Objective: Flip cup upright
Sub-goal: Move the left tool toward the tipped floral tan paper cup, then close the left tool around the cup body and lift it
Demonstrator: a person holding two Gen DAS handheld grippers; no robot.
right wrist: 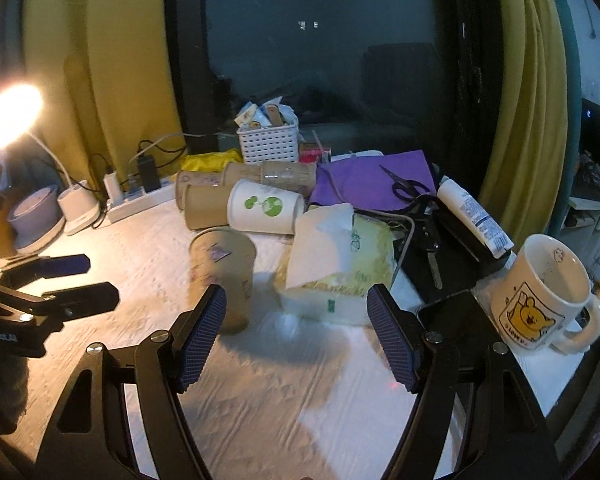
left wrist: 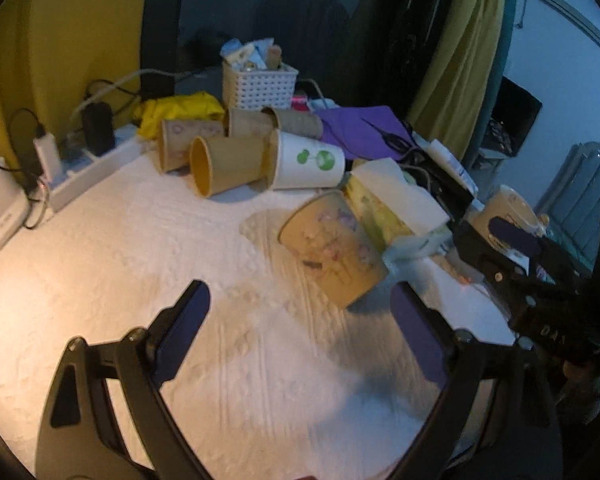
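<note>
A tan paper cup with a cartoon print [left wrist: 334, 246] stands on the white table mat, tilted in the left wrist view; in the right wrist view the cup [right wrist: 223, 276] looks upright with its mouth at the top. My left gripper [left wrist: 300, 312] is open and empty, just in front of the cup. My right gripper [right wrist: 296, 308] is open and empty, with its left finger [right wrist: 204, 328] in front of the cup's lower part. The left gripper also shows in the right wrist view [right wrist: 76, 280], open at the left.
Several paper cups lie on their sides at the back, among them a white one with a green print [left wrist: 310, 162] [right wrist: 264, 208]. A tissue pack [right wrist: 340, 264], a white basket [left wrist: 260, 82], a power strip [left wrist: 88, 168], scissors on purple cloth [right wrist: 408, 186] and a bear mug [right wrist: 544, 296] crowd the back and right.
</note>
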